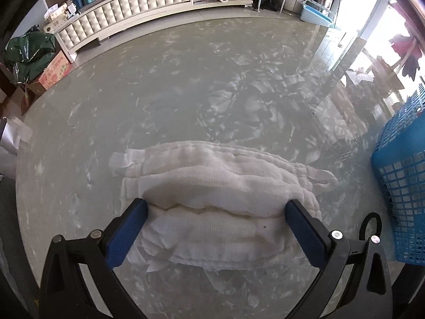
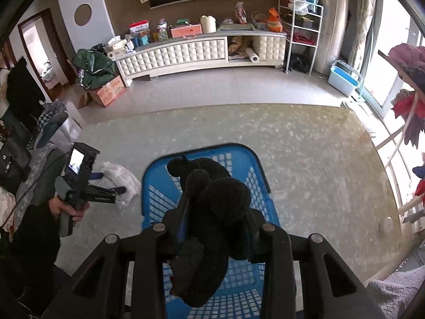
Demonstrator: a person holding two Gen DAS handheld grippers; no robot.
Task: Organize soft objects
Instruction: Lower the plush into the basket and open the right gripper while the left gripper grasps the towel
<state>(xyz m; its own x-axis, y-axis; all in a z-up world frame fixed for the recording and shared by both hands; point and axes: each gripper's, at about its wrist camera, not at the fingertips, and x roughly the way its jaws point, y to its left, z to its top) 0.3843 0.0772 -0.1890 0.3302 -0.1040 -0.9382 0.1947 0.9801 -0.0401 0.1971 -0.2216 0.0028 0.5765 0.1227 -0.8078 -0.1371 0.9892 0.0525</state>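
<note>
A white quilted cloth (image 1: pixel 212 186) lies bunched on the pale glossy table (image 1: pixel 186 79). My left gripper (image 1: pixel 216 204) points down over the cloth and is open, one blue pad at each end of a fold. The right wrist view shows that same left gripper (image 2: pixel 106 183) beside the white cloth (image 2: pixel 122 183), held by a person's hand (image 2: pixel 69 210). My right gripper (image 2: pixel 212 212) is shut on a black fuzzy soft item (image 2: pixel 212 212), which hides the fingertips. It hangs over the blue plastic basket (image 2: pixel 212 147). Dark material shows lower in the basket; I cannot tell whether it is separate.
The blue basket (image 1: pixel 398 186) stands at the table's right side, close to the white cloth. Beyond the table are a long white padded cabinet (image 2: pixel 186 50) with clutter on top, a metal shelf rack (image 2: pixel 302 26), a light blue bin (image 2: pixel 342 79) and bright windows on the right.
</note>
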